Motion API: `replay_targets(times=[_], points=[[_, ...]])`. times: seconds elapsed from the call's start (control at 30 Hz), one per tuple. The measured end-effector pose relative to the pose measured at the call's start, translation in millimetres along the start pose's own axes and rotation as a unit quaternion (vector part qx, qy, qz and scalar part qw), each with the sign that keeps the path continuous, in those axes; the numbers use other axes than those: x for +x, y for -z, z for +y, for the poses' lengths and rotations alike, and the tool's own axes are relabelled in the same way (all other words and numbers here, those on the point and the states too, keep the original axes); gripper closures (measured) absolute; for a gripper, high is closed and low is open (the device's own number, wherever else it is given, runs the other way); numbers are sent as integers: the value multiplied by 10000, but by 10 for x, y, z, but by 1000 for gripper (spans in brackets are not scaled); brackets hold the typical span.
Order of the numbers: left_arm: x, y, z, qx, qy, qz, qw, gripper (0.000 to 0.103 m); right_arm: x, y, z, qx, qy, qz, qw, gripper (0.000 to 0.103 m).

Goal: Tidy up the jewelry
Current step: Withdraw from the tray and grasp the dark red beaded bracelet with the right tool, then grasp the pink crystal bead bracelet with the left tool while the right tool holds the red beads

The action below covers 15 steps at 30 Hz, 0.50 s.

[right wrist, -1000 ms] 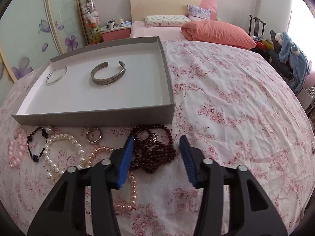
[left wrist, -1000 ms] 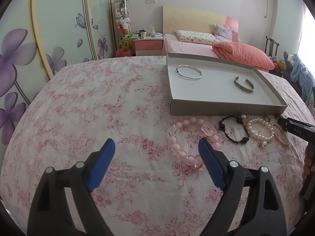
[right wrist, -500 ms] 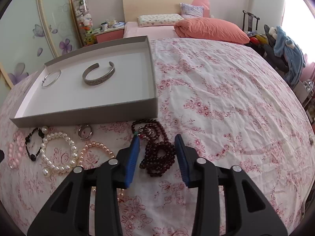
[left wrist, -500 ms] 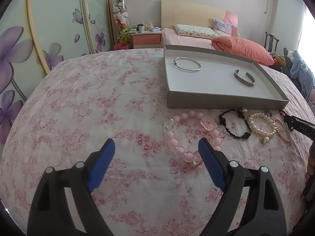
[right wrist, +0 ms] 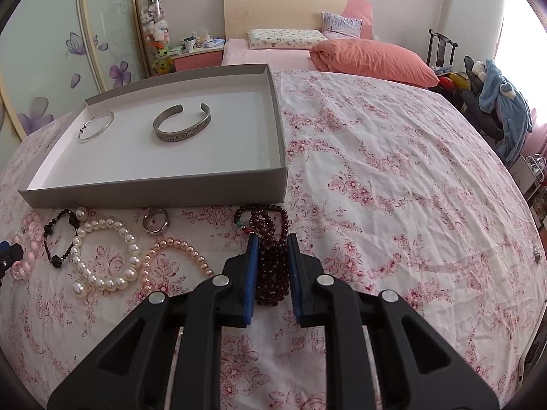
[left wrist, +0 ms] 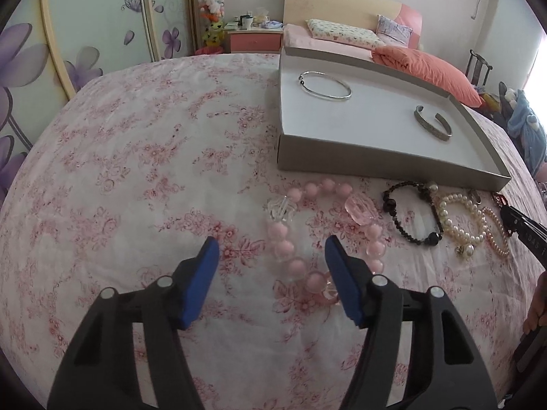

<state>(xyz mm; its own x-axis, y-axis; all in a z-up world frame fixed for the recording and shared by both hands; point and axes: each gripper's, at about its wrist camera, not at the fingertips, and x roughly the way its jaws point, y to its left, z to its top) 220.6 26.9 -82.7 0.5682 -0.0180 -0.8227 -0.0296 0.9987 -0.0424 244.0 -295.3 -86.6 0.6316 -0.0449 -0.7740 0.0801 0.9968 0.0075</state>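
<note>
The right gripper [right wrist: 271,263] has just been closing and now squeezes the dark red bead strand [right wrist: 270,256] lying in front of the grey tray [right wrist: 154,189], probably to carry it into the tray beside the two silver bangles. The left gripper [left wrist: 270,256], lower and nearer than before, has been narrowing around the pink bead bracelet [left wrist: 307,235]; its pads seem not to press yet.

tray [right wrist: 154,191] on bed [right wrist: 393,177] | two bangles [right wrist: 182,127] inside | bracelets [right wrist: 102,256] in row before it
</note>
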Motion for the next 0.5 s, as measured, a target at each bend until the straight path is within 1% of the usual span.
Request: replay_targets(times=[0.03, 0.13, 0.17, 0.2, 0.23, 0.33, 0.5], points=[[3, 1, -5, -3, -24, -12, 10000, 44, 1, 5, 3, 7, -5, 0, 10000, 85], [-2, 5, -33, 17, -106, -51, 9999, 61, 4, 6, -3, 28, -25, 2, 10000, 85], [-7, 4, -41, 30, -104, -62, 9999, 74, 4, 5, -2, 30, -28, 2, 10000, 85], [-9, 0, -41, 40, -96, -60, 9999, 83, 3, 1, -3, 33, -32, 2, 10000, 85], [-13, 0, -37, 24, -69, -56, 10000, 86, 3, 1, -5, 33, -31, 2, 10000, 85], [-9, -12, 13, -7, -51, -75, 10000, 89, 4, 1, -3, 41, -38, 3, 10000, 85], [-7, -25, 78, -46, -100, -73, 9999, 89, 6, 2, -8, 39, -38, 5, 10000, 86]])
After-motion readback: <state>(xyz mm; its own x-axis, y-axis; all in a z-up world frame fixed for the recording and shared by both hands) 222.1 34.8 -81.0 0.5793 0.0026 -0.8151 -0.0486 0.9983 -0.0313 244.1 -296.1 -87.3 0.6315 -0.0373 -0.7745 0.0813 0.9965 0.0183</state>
